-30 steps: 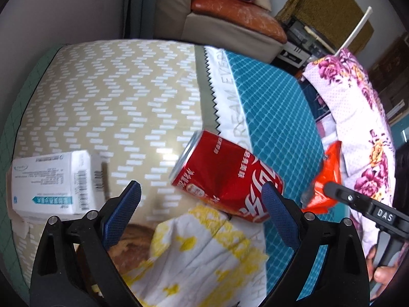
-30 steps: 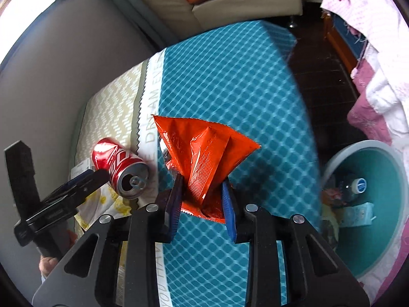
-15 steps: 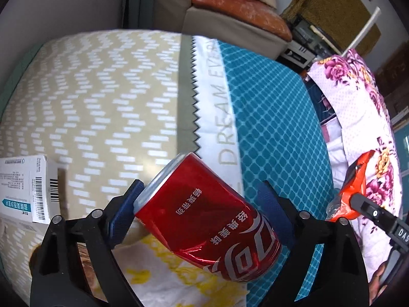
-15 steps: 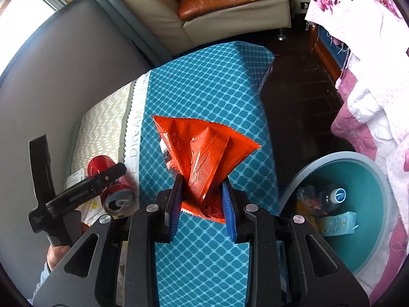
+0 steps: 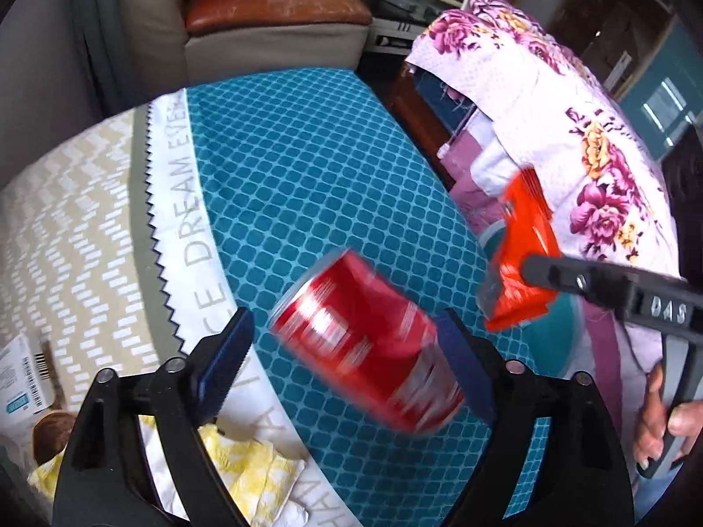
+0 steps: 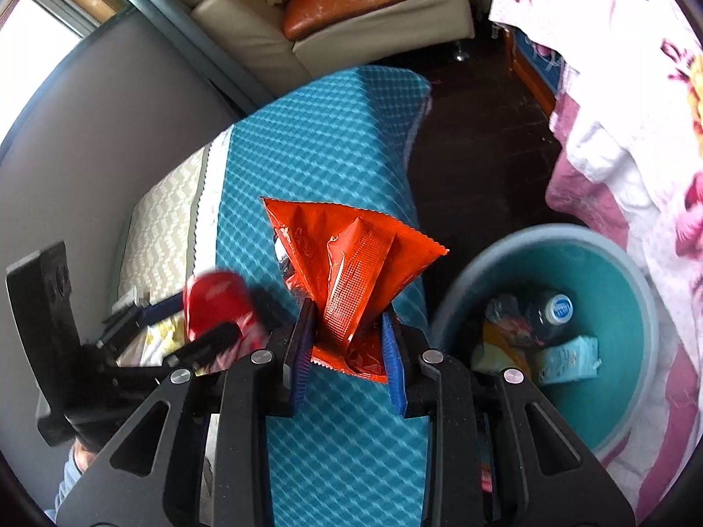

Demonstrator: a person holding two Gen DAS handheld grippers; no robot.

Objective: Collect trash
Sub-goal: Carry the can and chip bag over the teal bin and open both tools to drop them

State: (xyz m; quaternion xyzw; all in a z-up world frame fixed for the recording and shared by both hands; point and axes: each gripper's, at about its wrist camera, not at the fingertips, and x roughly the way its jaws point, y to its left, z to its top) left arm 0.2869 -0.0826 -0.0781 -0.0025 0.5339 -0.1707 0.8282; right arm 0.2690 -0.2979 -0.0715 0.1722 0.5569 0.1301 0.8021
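Observation:
A red soda can (image 5: 364, 347) hangs tilted and blurred between the wide-set fingers of my left gripper (image 5: 345, 314), above the teal part of the tablecloth (image 5: 307, 167). The right pad lies against the can's side and the left pad sits near its rim. From the right wrist view the can (image 6: 215, 298) shows at the left, in that gripper. My right gripper (image 6: 347, 312) is shut on a crumpled orange snack wrapper (image 6: 351, 254), held at the table's right edge beside a teal bin (image 6: 549, 230). The wrapper (image 5: 523, 263) also shows at the right of the left wrist view.
A white medicine box (image 5: 22, 377) and a yellow-and-white napkin (image 5: 246, 465) lie on the table's left part. The bin on the dark floor holds a bottle (image 6: 553, 307) and other packets. A floral blanket (image 5: 571, 110) is at the right, a sofa (image 5: 272, 30) beyond the table.
The left gripper closed around the lying can and carried it rightward from the chevron cloth to the teal part. The right gripper moved right with the wrapper, bringing the bin more into view.

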